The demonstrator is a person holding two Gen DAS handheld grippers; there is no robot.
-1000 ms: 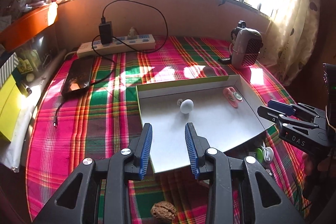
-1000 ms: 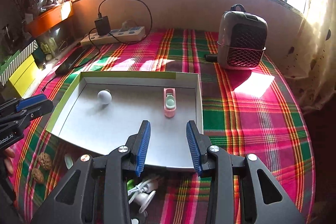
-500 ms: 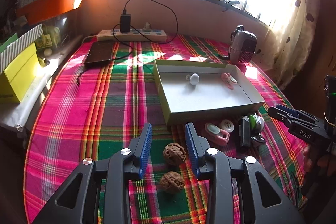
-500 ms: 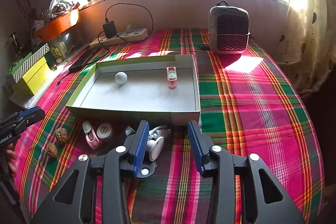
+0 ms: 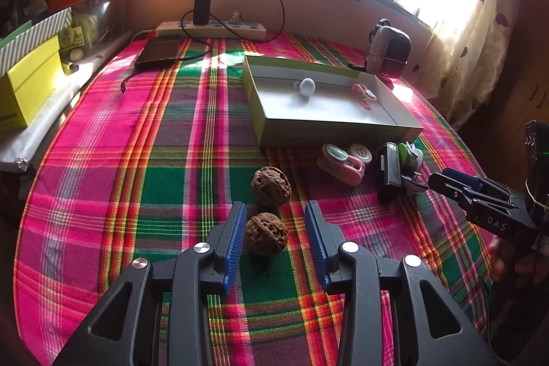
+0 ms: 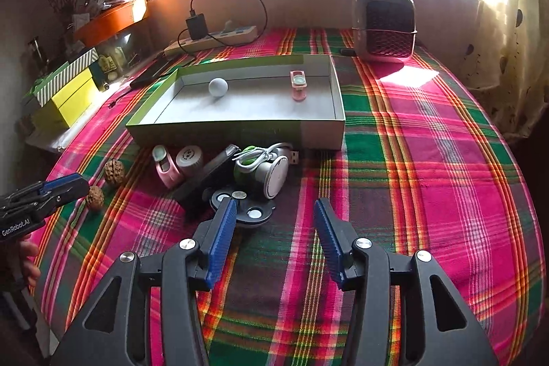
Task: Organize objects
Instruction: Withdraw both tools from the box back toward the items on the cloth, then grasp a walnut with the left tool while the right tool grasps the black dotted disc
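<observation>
**Between the blue jaws, a walnut waits**

Between the spread fingers of the left gripper (image 5: 275, 240) lies the near walnut (image 5: 267, 234), resting on the plaid cloth (image 5: 103, 194); the pads stand clear of it on both sides and the jaws are opening wider. A second ago this gripper hung over the tray; now it has pulled back and dropped low over the nuts, which reads as lining up a pick. The second walnut (image 5: 271, 186) sits just beyond, at twelve o'clock from the first.

The right gripper (image 6: 274, 228) has made the same retreat from above the tray to the pile in front of it. Its jaws are opening with nothing between them; a dark round disc (image 6: 252, 211) lies just past its left fingertip, at about eleven o'clock. Beyond that, touching one another, are a white reel with a coiled cable (image 6: 266, 165), a black flat block (image 6: 206, 174), a pink clip (image 6: 166, 167) and a grey round cap (image 6: 189, 156).

The tray (image 6: 236, 131), an open shallow box at twelve o'clock, holds only two things: a white ball (image 6: 218, 87) toward its far left and a second pink clip (image 6: 298, 84) toward its far right, well apart. Most of the sorting looks undone.

At one o'clock past the tray stands a small heater (image 6: 384, 23).
</observation>
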